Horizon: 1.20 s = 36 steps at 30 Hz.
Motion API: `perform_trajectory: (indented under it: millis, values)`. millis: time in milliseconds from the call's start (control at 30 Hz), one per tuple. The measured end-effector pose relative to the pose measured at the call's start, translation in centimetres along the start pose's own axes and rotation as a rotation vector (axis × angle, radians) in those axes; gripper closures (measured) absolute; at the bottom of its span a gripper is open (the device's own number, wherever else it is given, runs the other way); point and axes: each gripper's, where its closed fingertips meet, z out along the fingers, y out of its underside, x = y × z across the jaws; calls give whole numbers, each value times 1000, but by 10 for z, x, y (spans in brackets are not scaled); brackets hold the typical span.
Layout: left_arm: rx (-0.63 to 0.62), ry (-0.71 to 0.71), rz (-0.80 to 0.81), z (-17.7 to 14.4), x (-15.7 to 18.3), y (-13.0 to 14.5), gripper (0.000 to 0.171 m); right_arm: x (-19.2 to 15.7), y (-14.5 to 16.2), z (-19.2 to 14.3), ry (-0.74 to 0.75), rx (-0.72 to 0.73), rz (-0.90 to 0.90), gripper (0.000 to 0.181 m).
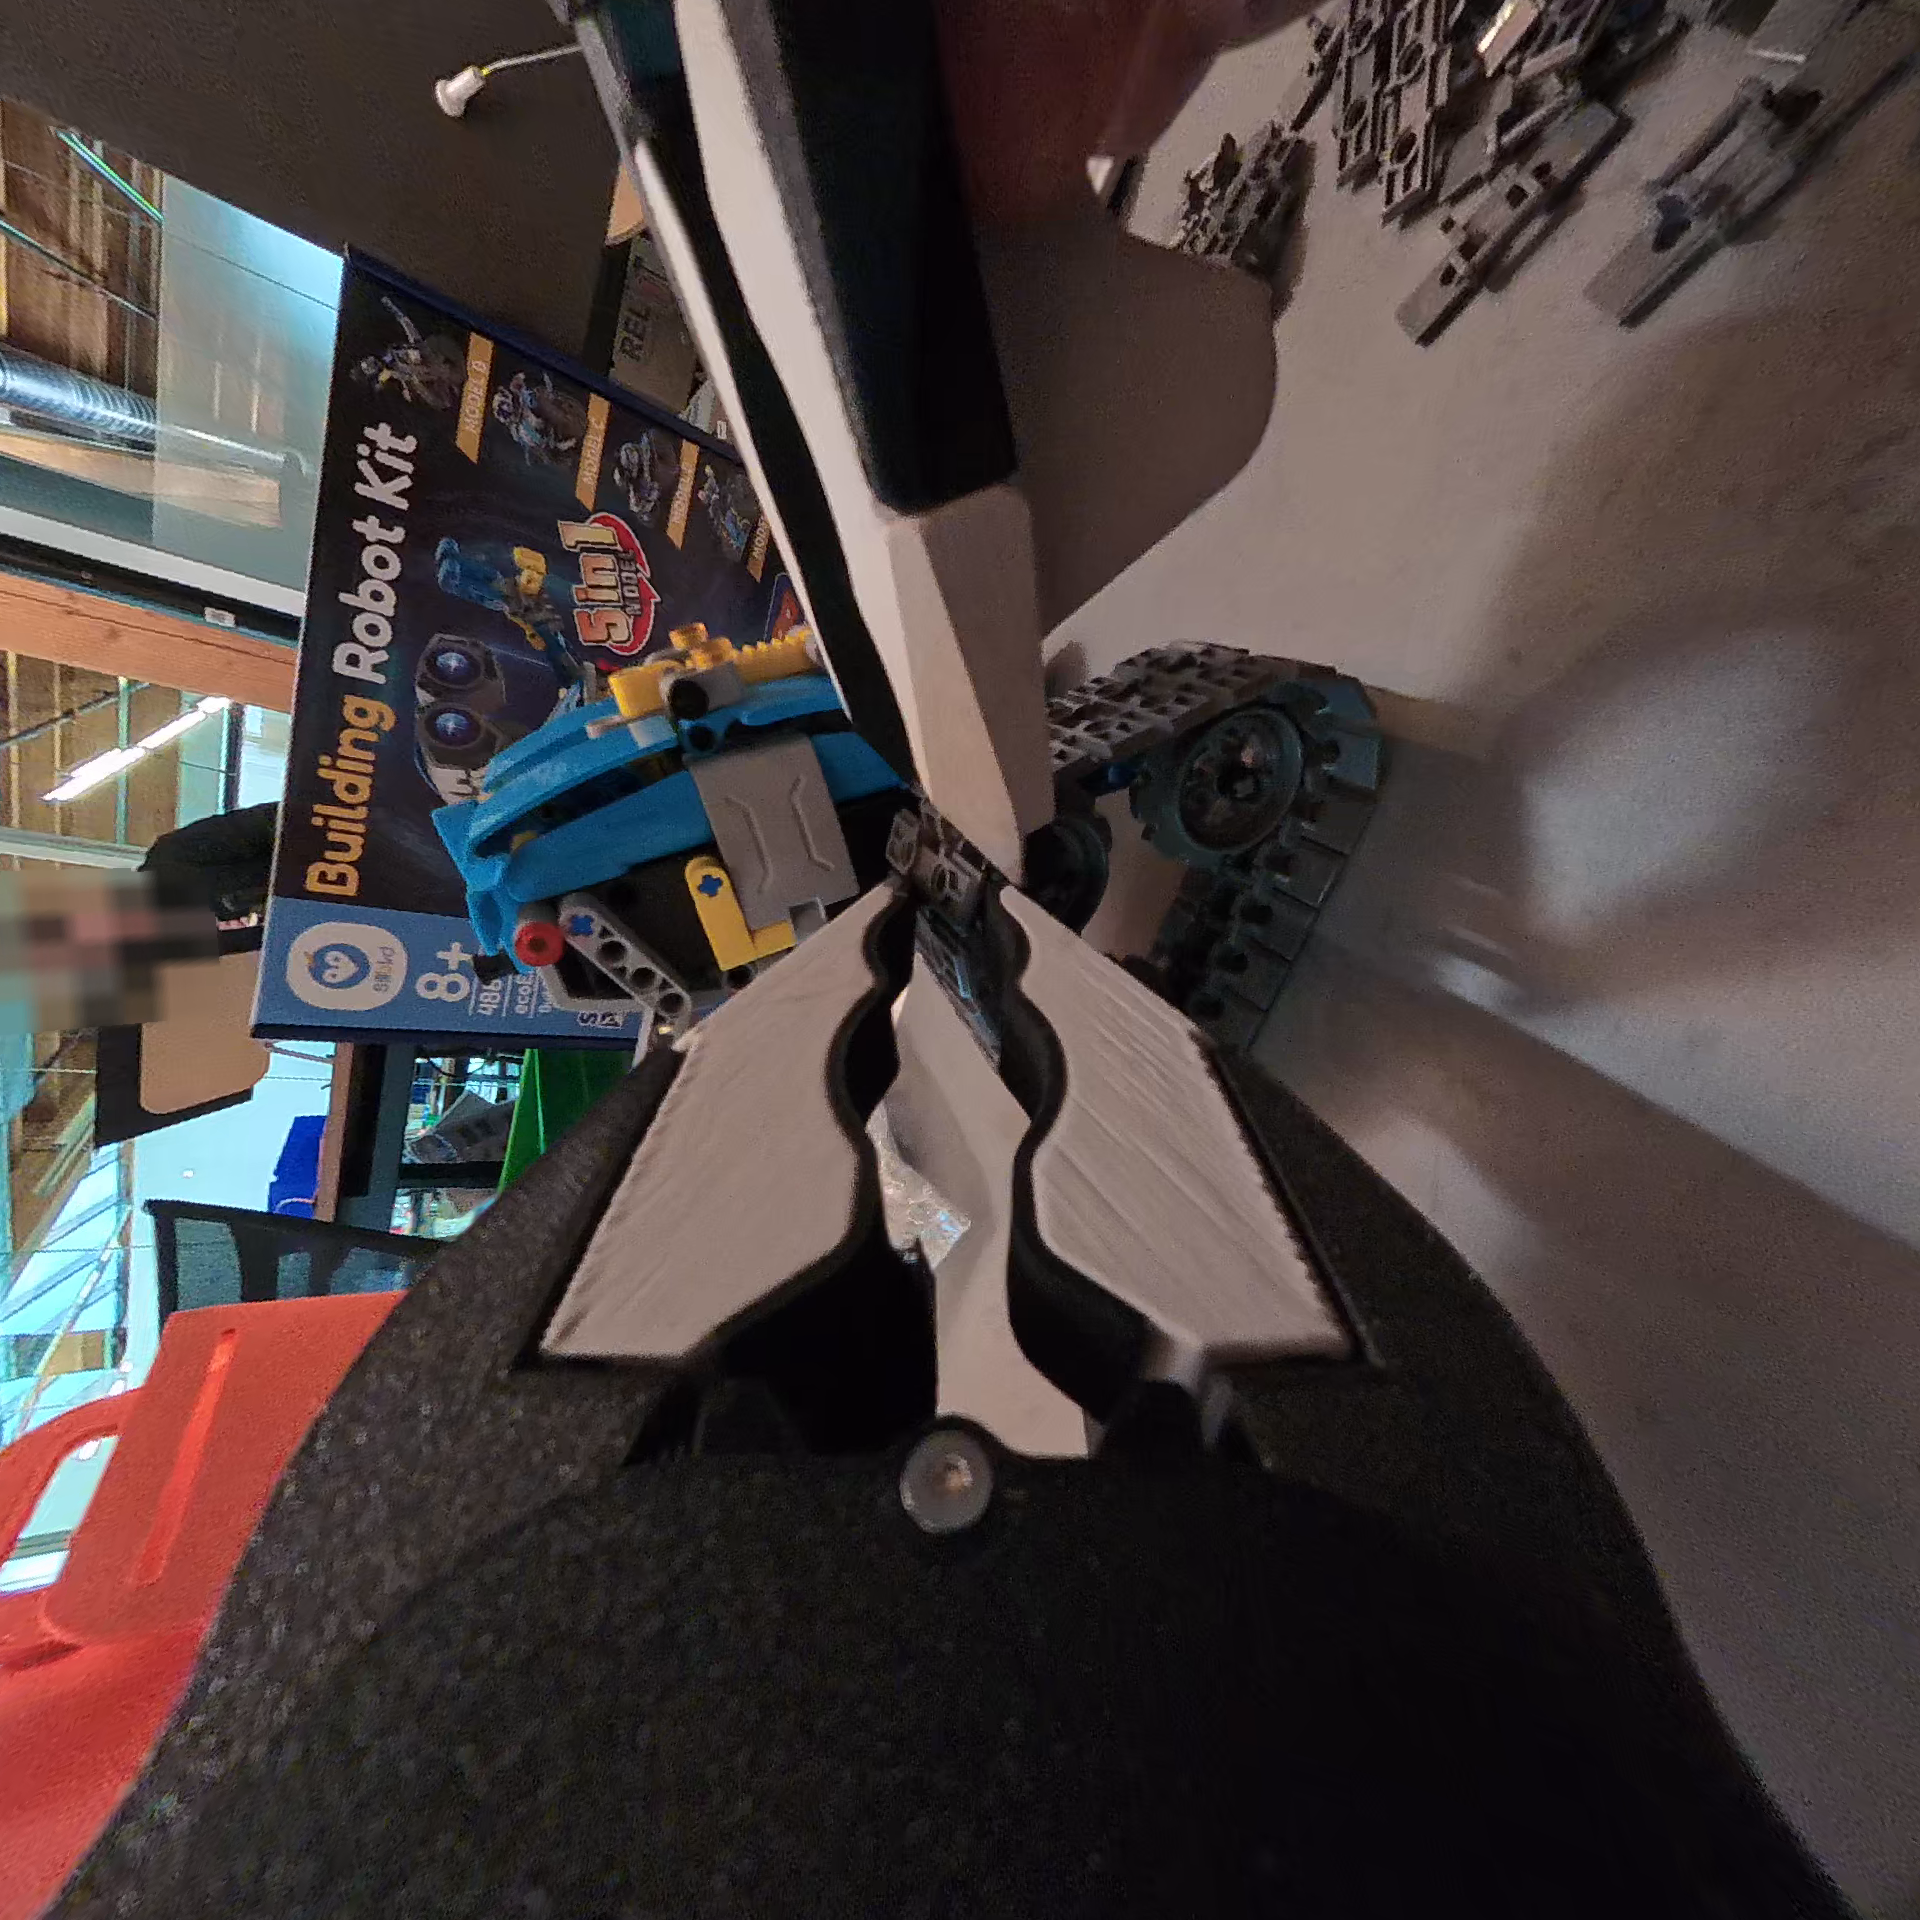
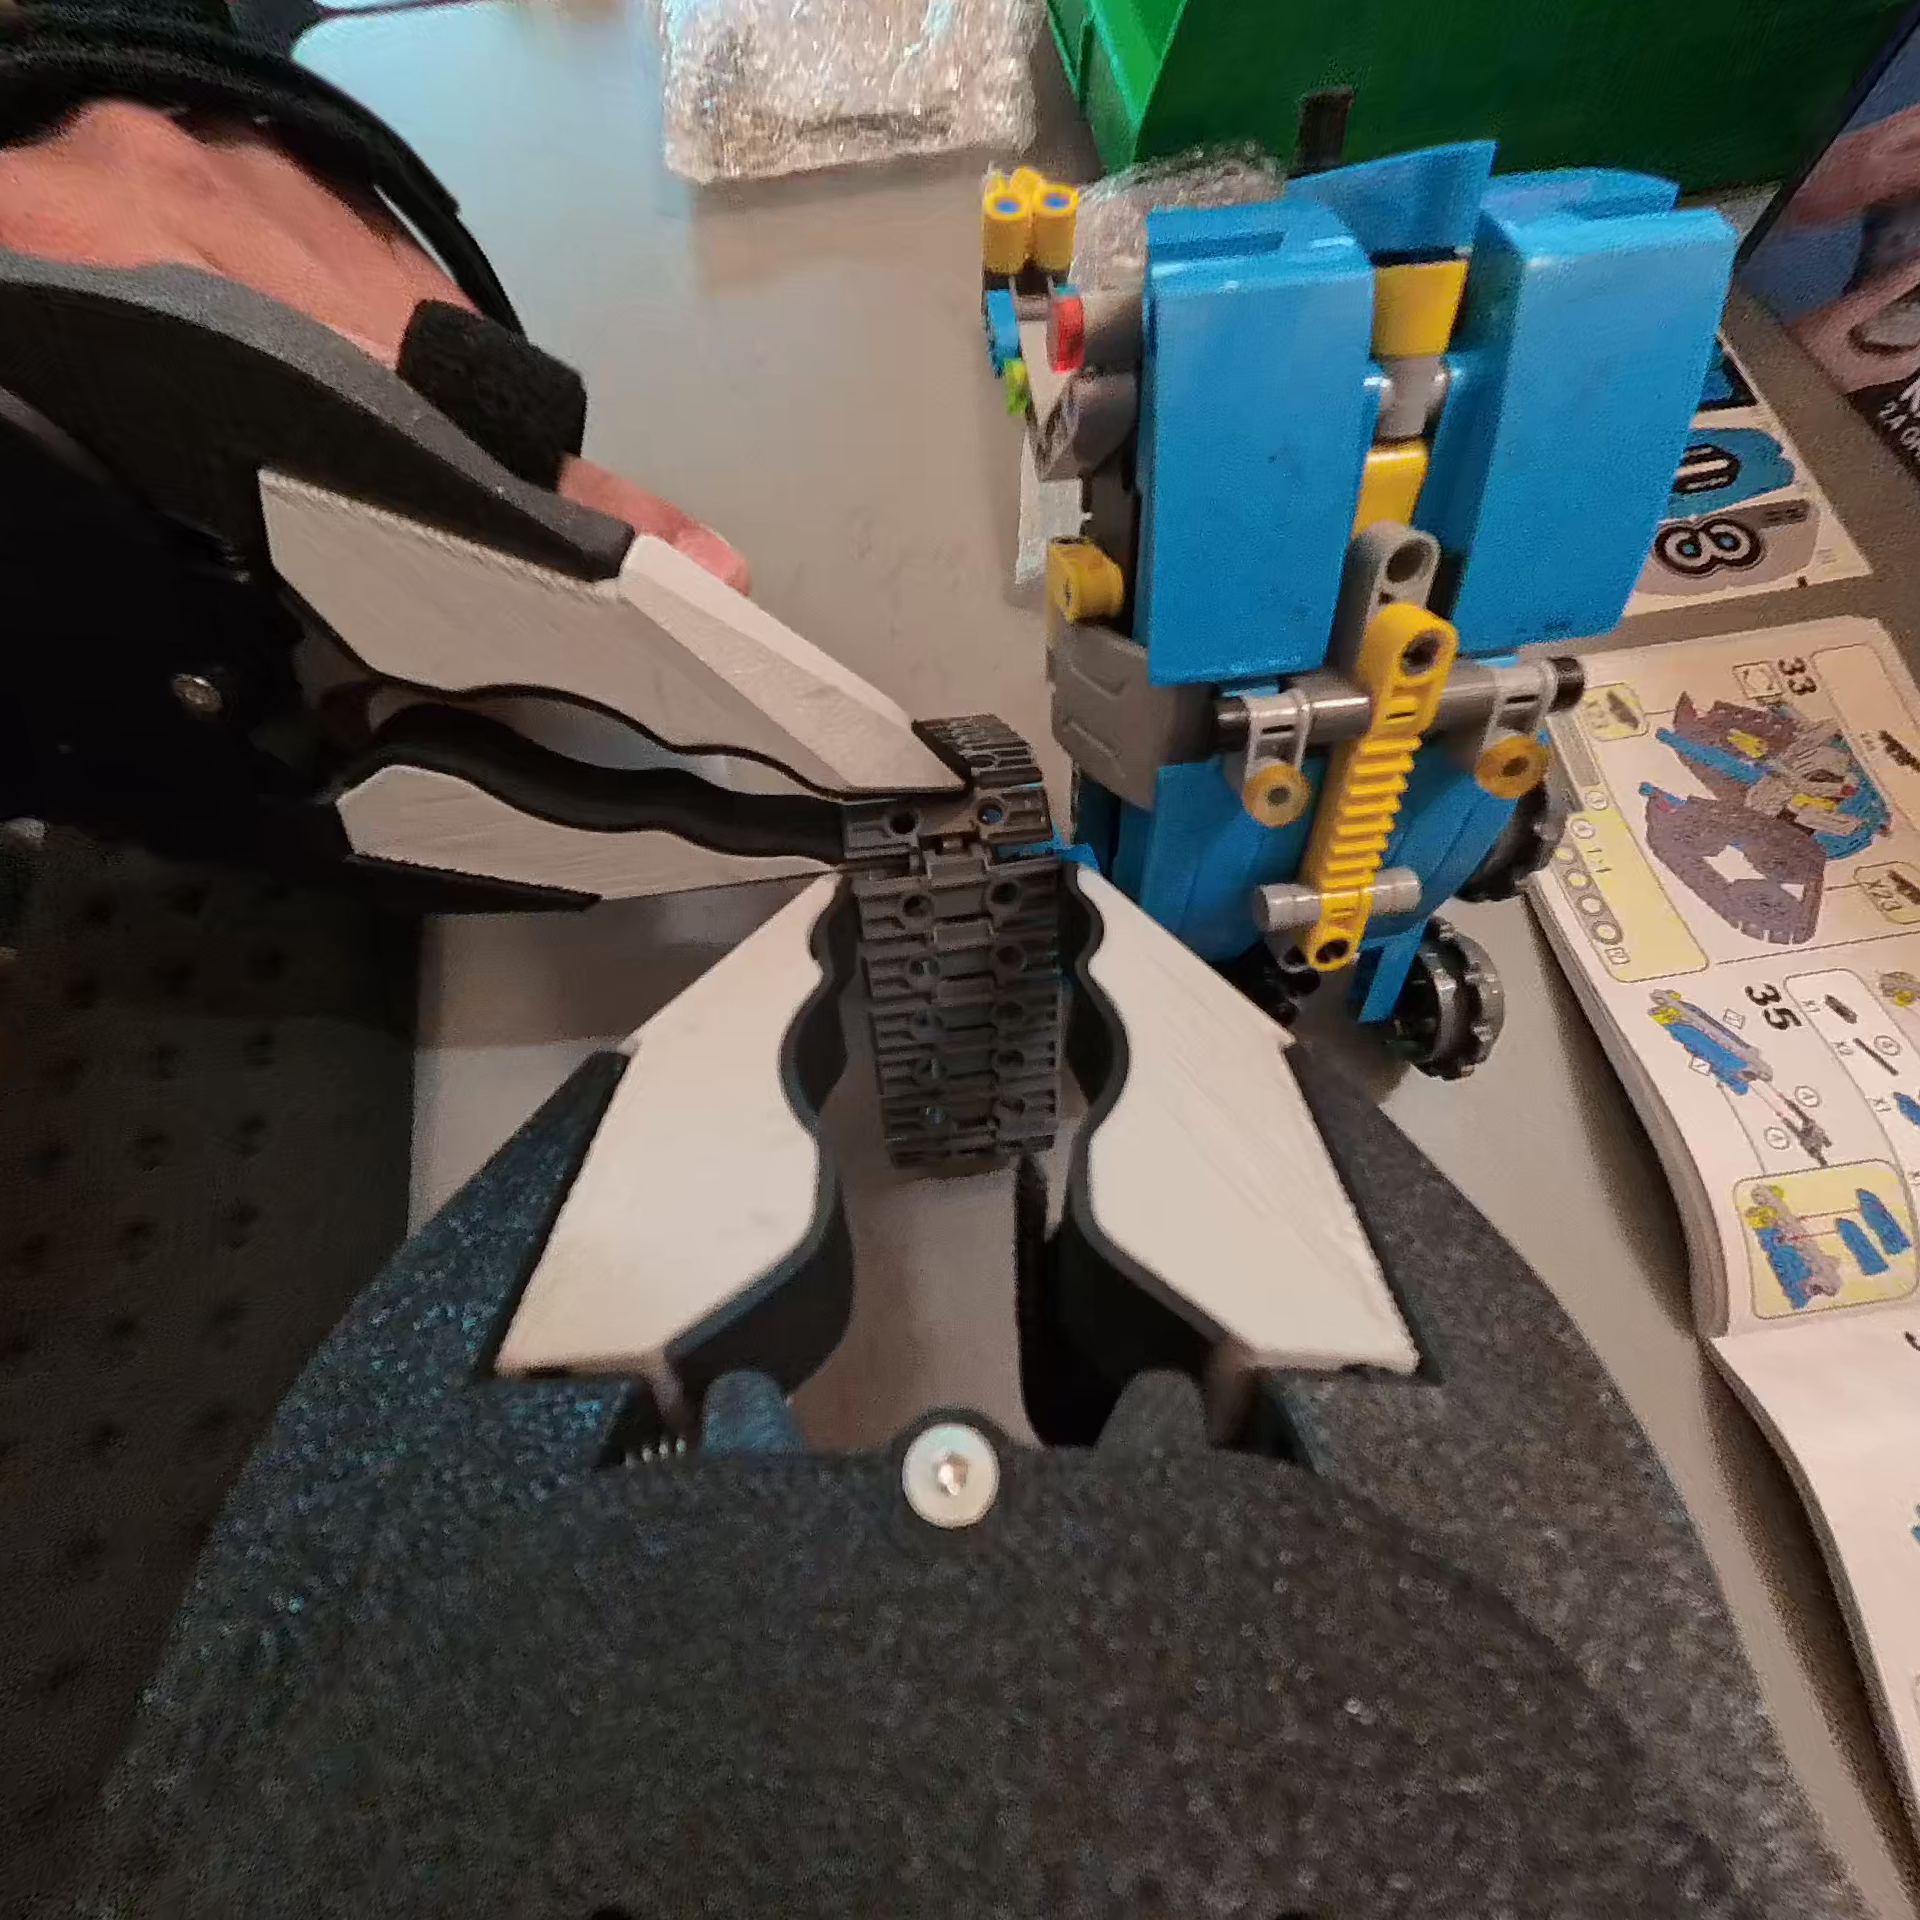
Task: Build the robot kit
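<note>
Track strip (image 2: pixel 961 997) clamped between both hand-held grippers

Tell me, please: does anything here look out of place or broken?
Yes. The dark track strip hangs loose off the blue model, held between the right gripper and the left gripper. Nothing looks broken.

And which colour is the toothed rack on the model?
Yellow; the toothed rack shows best in the right wrist view.
</note>
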Motion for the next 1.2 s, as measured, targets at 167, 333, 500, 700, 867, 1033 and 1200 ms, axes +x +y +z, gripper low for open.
perform_trajectory:
  millis: [167,333,500,700,867,1033,1200]
  values:
    - [12,12,-122,1,-1,1,160,3,-1,2,12,-30,-24,142]
    - [59,62,-310,-1,0,2,158,3,-1,3,54,21,-65,142]
    - [136,199,-514,-5,3,5,152,2,-2,4,50,4,-59,142]
    - [140,254,-543,-12,4,12,144,1,-5,7,60,-46,-75,142]
    - [118,394,-943,-32,2,36,134,2,-5,11,85,-66,-73,142]
    - [202,589,-1460,-29,-20,22,131,2,-9,13,105,-40,-82,142]
    - [202,560,-1447,-16,-29,24,133,2,-14,11,108,33,-37,143]
